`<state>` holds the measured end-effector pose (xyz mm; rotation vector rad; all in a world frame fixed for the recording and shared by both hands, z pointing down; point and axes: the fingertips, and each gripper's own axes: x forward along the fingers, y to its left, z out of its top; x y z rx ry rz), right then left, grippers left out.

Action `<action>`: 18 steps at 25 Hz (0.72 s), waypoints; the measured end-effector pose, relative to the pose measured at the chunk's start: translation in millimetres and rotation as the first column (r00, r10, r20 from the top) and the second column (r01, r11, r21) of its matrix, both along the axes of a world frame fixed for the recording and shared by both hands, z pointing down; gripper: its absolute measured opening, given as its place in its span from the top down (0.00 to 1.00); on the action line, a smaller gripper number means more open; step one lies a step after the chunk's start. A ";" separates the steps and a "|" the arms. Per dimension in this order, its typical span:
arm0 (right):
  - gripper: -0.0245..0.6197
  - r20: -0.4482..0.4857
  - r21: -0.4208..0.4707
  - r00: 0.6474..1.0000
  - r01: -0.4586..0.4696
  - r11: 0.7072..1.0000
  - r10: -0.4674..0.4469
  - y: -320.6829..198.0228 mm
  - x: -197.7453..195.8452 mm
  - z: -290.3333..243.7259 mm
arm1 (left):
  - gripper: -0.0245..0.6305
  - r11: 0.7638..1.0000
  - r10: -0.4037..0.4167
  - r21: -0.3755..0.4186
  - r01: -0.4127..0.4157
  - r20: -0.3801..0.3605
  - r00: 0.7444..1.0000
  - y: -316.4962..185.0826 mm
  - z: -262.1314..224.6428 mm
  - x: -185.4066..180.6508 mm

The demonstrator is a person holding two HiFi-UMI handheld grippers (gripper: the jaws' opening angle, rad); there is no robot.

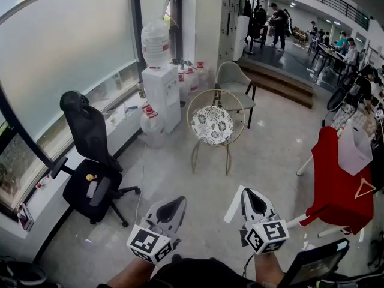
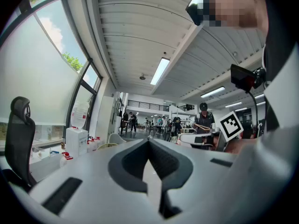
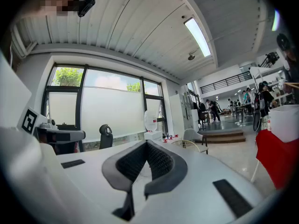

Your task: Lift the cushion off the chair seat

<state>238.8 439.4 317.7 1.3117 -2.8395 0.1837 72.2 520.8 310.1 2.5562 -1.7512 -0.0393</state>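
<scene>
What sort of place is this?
Likely an open-plan office or workshop: a water dispenser, a black office chair, and people gathered around tables at the back.

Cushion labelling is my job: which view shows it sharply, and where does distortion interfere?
Head view: cushion sharp, evenly daylit, room lines bowed. Left gripper view, right gripper view: strong fisheye, dark corners, jaws softly blurred, cushion too small to tell.

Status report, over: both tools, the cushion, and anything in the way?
Left tool shut, empty; right tool shut, empty. Cushion on gold chair seat, far ahead, untouched. Only bare floor between.
</scene>
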 end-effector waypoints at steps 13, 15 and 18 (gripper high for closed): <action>0.95 -0.002 -0.001 1.000 -0.001 1.000 0.001 10.4 -22.1 -3.1 | 0.95 1.000 -0.023 -0.005 0.023 -0.029 0.999 11.7 1.4 -27.0; 0.95 0.006 0.000 1.000 -0.015 1.000 0.015 11.7 -26.3 -3.4 | 0.95 1.000 -0.019 -0.004 0.018 -0.029 0.999 13.7 2.2 -32.3; 0.95 0.004 -0.001 1.000 -0.023 1.000 0.023 13.3 -37.8 -3.1 | 0.95 1.000 -0.023 -0.006 0.023 -0.032 0.999 17.4 3.3 -45.3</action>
